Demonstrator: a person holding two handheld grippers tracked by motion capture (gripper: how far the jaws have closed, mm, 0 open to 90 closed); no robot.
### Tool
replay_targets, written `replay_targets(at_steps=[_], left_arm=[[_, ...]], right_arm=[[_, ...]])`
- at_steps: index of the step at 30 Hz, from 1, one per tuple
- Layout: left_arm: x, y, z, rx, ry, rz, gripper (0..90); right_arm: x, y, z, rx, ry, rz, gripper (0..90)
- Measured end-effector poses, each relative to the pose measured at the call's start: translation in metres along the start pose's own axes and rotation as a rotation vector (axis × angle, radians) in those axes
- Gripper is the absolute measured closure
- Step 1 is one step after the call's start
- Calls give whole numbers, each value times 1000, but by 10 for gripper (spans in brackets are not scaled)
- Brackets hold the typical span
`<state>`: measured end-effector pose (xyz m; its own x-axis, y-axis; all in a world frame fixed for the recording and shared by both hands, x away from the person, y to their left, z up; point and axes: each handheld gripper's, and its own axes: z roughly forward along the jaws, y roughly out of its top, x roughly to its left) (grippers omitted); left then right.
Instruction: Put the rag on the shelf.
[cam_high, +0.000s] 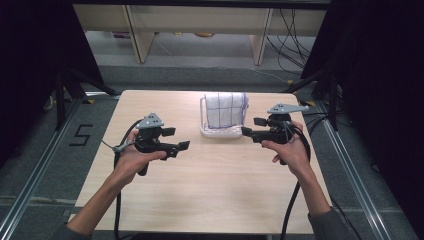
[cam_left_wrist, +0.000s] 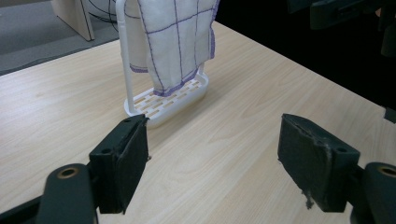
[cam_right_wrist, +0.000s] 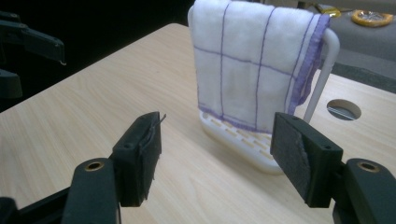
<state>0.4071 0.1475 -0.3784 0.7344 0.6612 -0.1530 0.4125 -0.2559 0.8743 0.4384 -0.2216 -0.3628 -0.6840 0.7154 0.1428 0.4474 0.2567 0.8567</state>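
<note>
Jaws wide on left gripper (cam_high: 177, 138) and right gripper (cam_high: 252, 127), flanking rack (cam_high: 220, 132).

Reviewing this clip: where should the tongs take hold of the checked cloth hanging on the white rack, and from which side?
Probably the free hanging edge of the cloth, with the right tongs coming in level from the table side. The cloth is draped over the rack's top bar, so its lower hem hangs loose above the slotted base. A pinch there should let it lift up and off.

We're looking at a lab recording bay: black curtains (cam_high: 30, 60) hanging either side of the grippers, loose cables (cam_high: 292, 35) trailing beyond, metal floor rails (cam_high: 35, 170) running alongside.
</note>
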Motion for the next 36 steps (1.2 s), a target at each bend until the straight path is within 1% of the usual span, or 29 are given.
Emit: replay_targets(at_steps=[1,2,5,6,8,10,11,12,13,14,16,17,18,20,21,22,23,25,26,27,28,29,30,31,32,33,34,35,36], left_arm=[[0,-1,0,-5,-2,-1,241],[0,-2,0,-11,-1,0,240],[-2,-6,-1,-6,-6,-3,240],[-3,-7,-1,-9,-10,-1,240],[-3,-10,-1,-5,-12,10,238],[-4,-12,0,6,0,18,236],[-4,-14,0,3,2,19,234],[-4,-16,0,-4,-9,14,234],[-4,-18,0,-8,-12,8,235],[-4,-19,0,0,-6,12,235],[-4,-23,1,-2,-19,15,234],[-4,-25,2,1,-14,15,234],[-3,-28,2,9,-10,14,233],[-2,-32,4,9,-16,7,232],[-1,-34,5,7,-14,3,232],[-1,-36,5,9,-22,2,232],[-1,-38,5,9,-20,5,231],[-2,-42,6,8,-25,3,229],[-3,-46,7,4,-25,7,228],[-3,-49,8,7,-24,6,228],[-3,-52,9,32,-22,16,227],[-3,-56,11,35,-25,13,226],[-3,-59,11,34,-19,12,226],[-3,-62,12,38,-23,11,226],[-3,-66,13,40,-22,7,226],[-3,-68,13,44,-25,6,224],[-4,-71,14,45,-26,0,223],[-4,-74,14,51,-33,5,221],[-5,-76,14,55,-29,3,218]], right_arm=[[0,0,-1,5,-7,-15,345],[1,-2,0,5,-3,1,345],[3,-6,0,11,7,-14,344],[5,-6,1,15,17,-5,343],[6,-8,1,12,12,-14,339],[8,-9,1,15,11,-2,327],[7,-9,2,15,13,-12,321],[7,-10,2,13,12,-13,318],[9,-12,3,5,23,8,317],[9,-13,4,16,22,7,310],[10,-16,6,15,21,4,299],[10,-16,7,17,32,-5,294],[11,-17,8,18,29,11,291],[10,-19,9,12,12,-8,278],[12,-21,9,20,10,2,277],[11,-23,10,15,19,-6,277],[13,-24,9,28,23,7,277],[14,-28,12,23,37,3,277],[16,-29,12,32,31,7,277],[16,-31,13,32,34,10,277],[17,-32,15,25,39,16,276],[16,-33,16,29,44,5,277],[18,-34,15,41,41,26,276],[17,-35,17,31,35,17,276],[17,-36,18,47,46,17,276],[15,-37,19,39,37,-17,276],[18,-40,22,39,49,18,275],[18,-40,22,48,58,22,274],[16,-41,24,46,61,-5,274]])
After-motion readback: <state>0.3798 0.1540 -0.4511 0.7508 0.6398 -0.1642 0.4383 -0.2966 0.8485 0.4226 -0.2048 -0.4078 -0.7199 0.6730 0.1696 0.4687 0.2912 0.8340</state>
